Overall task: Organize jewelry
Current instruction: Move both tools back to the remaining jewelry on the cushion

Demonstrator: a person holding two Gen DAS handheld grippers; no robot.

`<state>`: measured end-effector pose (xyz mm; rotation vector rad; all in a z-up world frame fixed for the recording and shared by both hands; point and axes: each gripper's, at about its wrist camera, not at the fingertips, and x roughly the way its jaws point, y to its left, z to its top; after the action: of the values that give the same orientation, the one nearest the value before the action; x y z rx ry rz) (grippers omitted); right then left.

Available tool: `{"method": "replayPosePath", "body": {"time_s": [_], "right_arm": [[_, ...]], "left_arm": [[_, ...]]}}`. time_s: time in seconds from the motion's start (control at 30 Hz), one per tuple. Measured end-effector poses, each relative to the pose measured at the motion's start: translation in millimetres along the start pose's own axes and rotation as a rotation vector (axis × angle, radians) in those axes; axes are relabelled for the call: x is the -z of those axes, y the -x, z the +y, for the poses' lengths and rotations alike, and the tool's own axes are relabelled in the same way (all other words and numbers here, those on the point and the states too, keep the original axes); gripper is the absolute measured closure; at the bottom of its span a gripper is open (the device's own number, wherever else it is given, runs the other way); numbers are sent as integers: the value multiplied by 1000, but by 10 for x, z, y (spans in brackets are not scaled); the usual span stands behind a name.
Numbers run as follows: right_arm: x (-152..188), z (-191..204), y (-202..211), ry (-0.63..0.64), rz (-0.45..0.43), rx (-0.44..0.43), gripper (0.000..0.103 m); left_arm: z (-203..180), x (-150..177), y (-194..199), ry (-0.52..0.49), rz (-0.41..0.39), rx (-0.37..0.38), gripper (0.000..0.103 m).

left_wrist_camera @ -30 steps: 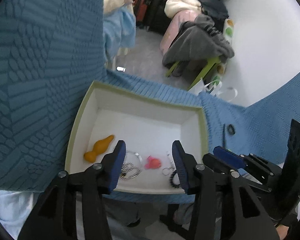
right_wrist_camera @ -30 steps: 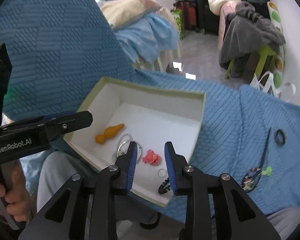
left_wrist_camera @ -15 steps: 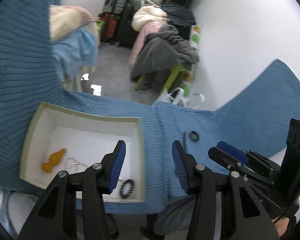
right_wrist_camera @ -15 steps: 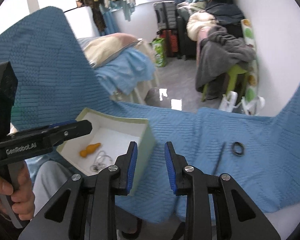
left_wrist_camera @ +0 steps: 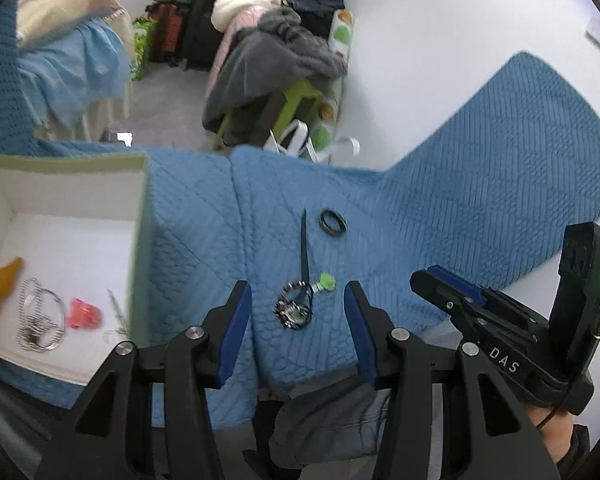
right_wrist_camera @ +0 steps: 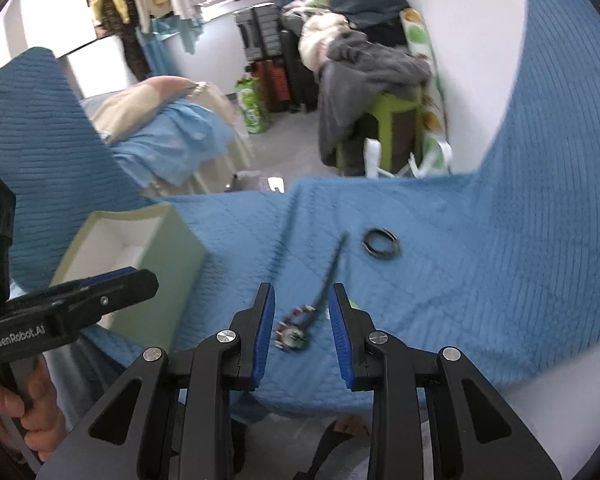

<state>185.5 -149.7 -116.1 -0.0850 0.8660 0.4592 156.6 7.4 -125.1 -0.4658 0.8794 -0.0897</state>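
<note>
While hovering over the blue quilted blanket (left_wrist_camera: pixel 480 184), both grippers empty, nothing between the fingers. Left gripper (left_wrist_camera: pixel 298 316) with fingers set moderately wide, framing in its own view a beaded bracelet (left_wrist_camera: pixel 293 312) lying on the blanket; right gripper (right_wrist_camera: pixel 302 324) with fingers set narrower, framing the same bracelet (right_wrist_camera: pixel 294 328) from the other side, not touching it. Just beside the bracelet, a small green charm (left_wrist_camera: pixel 326 281), and running up from it a thin dark strap (left_wrist_camera: pixel 304 246); near the strap's far end, a dark ring-shaped band (left_wrist_camera: pixel 332 222), apart from the strap. Same band (right_wrist_camera: pixel 381 243) and strap (right_wrist_camera: pixel 332 270) in the right wrist view, somewhat blurred. To the left on the blanket, an open box (left_wrist_camera: pixel 140 240) with pale green walls and white inside, holding an orange piece (left_wrist_camera: pixel 2 291), a silver chain (left_wrist_camera: pixel 40 314), a pink piece (left_wrist_camera: pixel 84 313) and a thin silver item at the near wall, too blurred to identify. Box (right_wrist_camera: pixel 172 264) also seen beyond the left gripper body in the right wrist view, with a hand (right_wrist_camera: pixel 24 412) gripping the handle. Behind, a cluttered room with clothes piled on a green stool (left_wrist_camera: pixel 296 98).
</note>
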Motion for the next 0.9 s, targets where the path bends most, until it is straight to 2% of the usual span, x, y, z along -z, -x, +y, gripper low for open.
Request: {"method": "replayPosePath", "body": {"time_s": [0.2,0.47,0.77,0.9], "right_arm": [[170,-209,-346,-35,44,-16,78],[291,-353,-971,-9,138,-37,78],[223,-443,-1327,27,179,-26,78],[213,-454,-1355,34,174,-39,78]], "left_arm": [[-58,160,-369,-9,47,15,54],[-101,298,-829,-42,92,6,54],[-12,417,-1078,-32,122,-8,54],[48,437,-1125,-12,130,1,54]]}}
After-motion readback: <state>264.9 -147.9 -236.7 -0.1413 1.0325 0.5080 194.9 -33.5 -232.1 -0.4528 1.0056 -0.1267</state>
